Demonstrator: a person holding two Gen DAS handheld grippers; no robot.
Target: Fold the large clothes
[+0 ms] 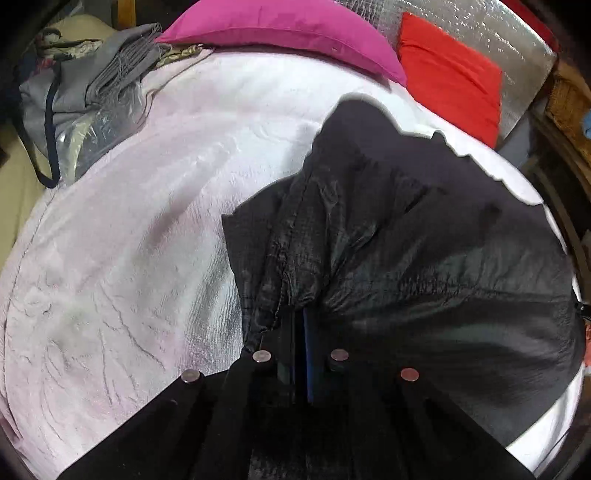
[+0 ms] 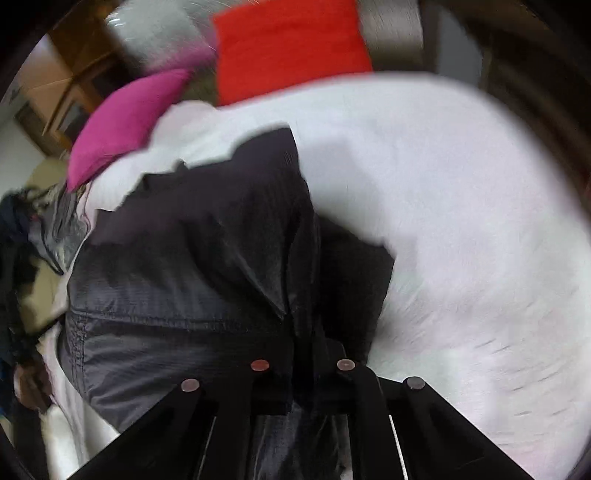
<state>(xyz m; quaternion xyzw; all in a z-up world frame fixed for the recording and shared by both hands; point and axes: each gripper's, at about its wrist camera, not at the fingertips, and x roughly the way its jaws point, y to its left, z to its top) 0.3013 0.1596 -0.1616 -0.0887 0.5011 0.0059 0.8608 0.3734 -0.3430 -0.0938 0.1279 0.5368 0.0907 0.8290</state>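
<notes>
Black garment (image 1: 388, 229) on white bedcover (image 1: 129, 240), bunched fabric clamped in left gripper (image 1: 301, 314) and right gripper (image 2: 301, 332)

A bed (image 1: 129, 240) under a pale, pinkish-white fleecy cover carries a dark garment (image 1: 406, 240) near its middle. A magenta pillow (image 1: 288, 33) and a red pillow (image 1: 447, 74) lie at its far edge.
</notes>
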